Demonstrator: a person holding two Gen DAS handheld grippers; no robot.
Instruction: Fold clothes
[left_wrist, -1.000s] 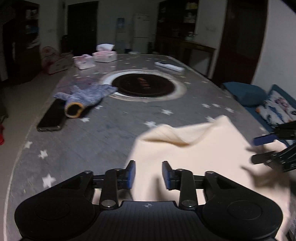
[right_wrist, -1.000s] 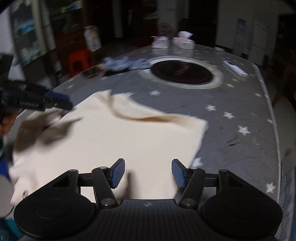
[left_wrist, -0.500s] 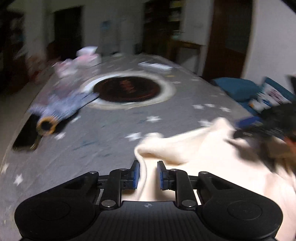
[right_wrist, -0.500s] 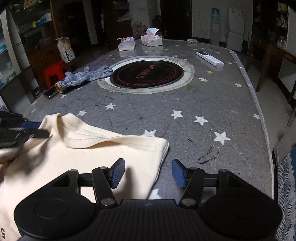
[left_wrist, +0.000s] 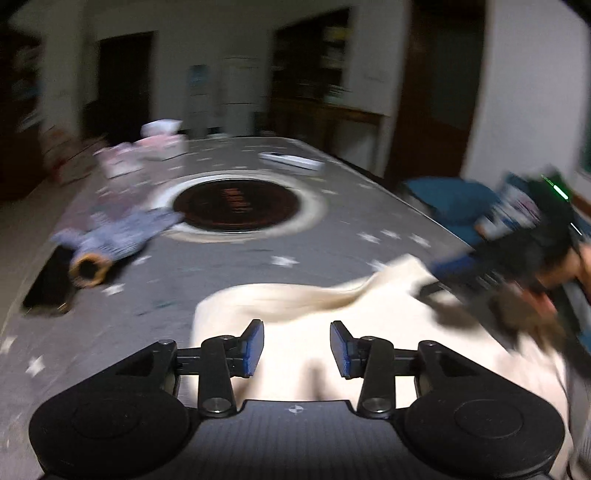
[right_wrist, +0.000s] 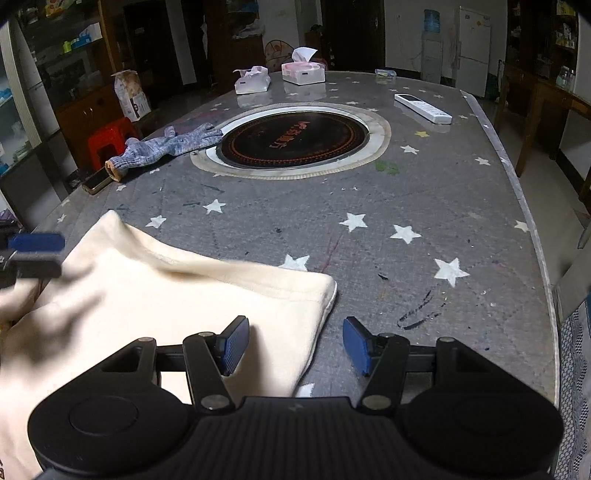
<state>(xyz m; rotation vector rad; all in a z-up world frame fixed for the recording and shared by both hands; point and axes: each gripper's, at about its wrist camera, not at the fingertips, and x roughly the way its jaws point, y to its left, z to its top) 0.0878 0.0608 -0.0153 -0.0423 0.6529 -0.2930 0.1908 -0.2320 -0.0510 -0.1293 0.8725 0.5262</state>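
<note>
A cream garment (left_wrist: 369, 321) lies on the near end of the grey starred table; it also shows in the right wrist view (right_wrist: 166, 306), with a folded edge at its far side. My left gripper (left_wrist: 297, 349) is open and empty just above the cloth. My right gripper (right_wrist: 295, 345) is open and empty, straddling the garment's right corner. The right gripper appears blurred at the right of the left wrist view (left_wrist: 480, 266); the left gripper's blue fingertips (right_wrist: 35, 243) show at the left edge of the right wrist view.
A round dark hotplate (right_wrist: 291, 140) is set in the table's middle. A blue knit glove (right_wrist: 166, 146) and a phone (right_wrist: 96, 181) lie at its left. Two tissue boxes (right_wrist: 303, 72) and a white remote (right_wrist: 423, 108) sit farther back. Table edge runs right (right_wrist: 532, 229).
My left gripper has opened and let go of the cream cloth it was pinching. The garment has settled flatter on the table. My right gripper stays open.
</note>
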